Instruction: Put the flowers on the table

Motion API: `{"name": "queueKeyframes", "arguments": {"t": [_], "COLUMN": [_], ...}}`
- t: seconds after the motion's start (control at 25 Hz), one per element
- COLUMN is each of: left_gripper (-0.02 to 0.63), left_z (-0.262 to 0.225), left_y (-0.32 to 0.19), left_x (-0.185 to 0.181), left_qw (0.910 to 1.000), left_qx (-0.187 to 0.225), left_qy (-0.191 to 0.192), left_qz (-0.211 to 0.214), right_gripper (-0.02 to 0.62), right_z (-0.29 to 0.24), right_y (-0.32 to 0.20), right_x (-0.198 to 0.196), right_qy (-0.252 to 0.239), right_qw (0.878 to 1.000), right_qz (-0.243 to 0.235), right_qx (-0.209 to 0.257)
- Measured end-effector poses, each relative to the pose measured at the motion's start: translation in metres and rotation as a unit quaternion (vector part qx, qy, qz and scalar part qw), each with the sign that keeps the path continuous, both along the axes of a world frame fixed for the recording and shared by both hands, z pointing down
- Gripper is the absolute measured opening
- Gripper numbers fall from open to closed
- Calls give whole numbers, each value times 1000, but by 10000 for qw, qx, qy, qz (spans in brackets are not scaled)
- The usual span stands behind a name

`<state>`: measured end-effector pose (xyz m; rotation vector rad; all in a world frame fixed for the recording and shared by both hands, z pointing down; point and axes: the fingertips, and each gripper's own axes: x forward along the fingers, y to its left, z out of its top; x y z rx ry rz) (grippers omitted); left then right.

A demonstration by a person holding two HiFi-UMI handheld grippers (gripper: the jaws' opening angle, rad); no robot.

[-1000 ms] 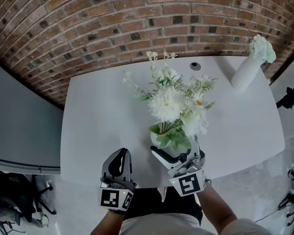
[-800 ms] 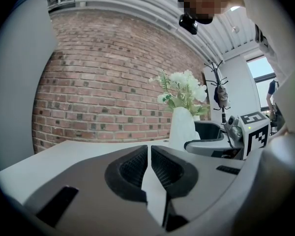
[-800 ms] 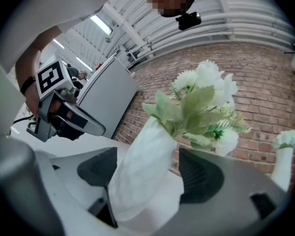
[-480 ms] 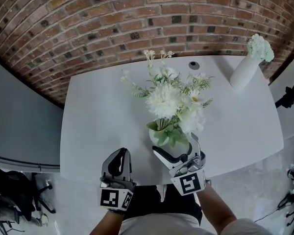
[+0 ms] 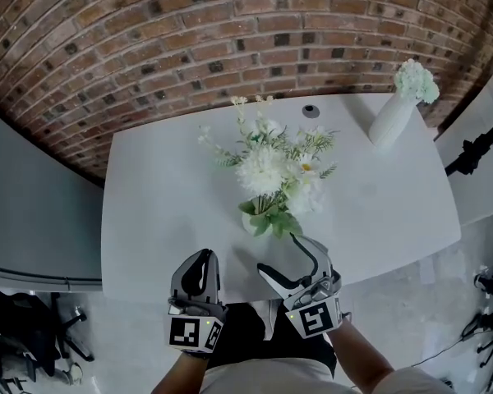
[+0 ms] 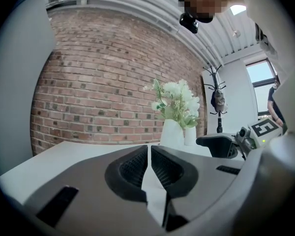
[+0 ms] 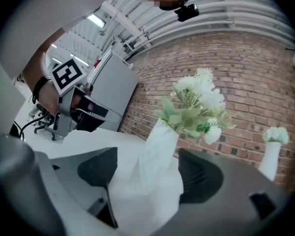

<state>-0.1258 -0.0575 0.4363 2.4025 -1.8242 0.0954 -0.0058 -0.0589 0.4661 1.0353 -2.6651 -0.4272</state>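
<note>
Flowers point(image 5: 271, 171) stand in their white vase point(image 5: 253, 222) on the table point(image 5: 164, 203). The right gripper point(image 5: 278, 254) gapes wide just beside the vase, holding nothing. The left gripper point(image 5: 200, 261) is clenched on nothing.

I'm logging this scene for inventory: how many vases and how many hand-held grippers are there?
Vases: 2 (bouquet vase, far vase)
Hand-held grippers: 2 (left hand-held gripper, right hand-held gripper)
Total: 4
</note>
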Motion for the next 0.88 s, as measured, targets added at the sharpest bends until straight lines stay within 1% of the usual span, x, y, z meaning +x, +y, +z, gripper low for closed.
{"name": "queueKeyframes", "arguments": {"t": [0.16, 0.2, 0.36, 0.48, 0.64, 0.76, 0.88], "left_gripper": [26, 26, 26, 26, 26, 26, 26], "left_z": [-17, -22, -40, -54, -74, -86, -95], "left_y": [7, 10, 18, 26, 38, 45, 55], "left_x": [2, 2, 2, -4, -13, -20, -24], "left_qw": [9999, 9998, 9994, 9991, 9987, 9983, 9978], "left_qx": [-41, -62, -106, -121, -95, -34, -7], "left_qy": [114, 148, 312, 403, 504, 577, 659], "left_qz": [62, 72, 103, 91, 69, 83, 104], "right_gripper": [402, 393, 371, 359, 290, 269, 249], "right_z": [-25, -32, -60, -74, -99, -117, -128], "right_y": [9, 11, 21, 29, 39, 44, 52], "right_x": [3, 3, 1, -5, -11, -18, -26], "right_qy": [63, 64, 87, 239, 328, 309, 329], "right_qw": [9998, 9998, 9996, 9993, 9990, 9989, 9986], "right_qz": [148, 189, 243, 259, 314, 360, 400], "right_qx": [-75, -80, 74, -78, -52, 3, -48]}}
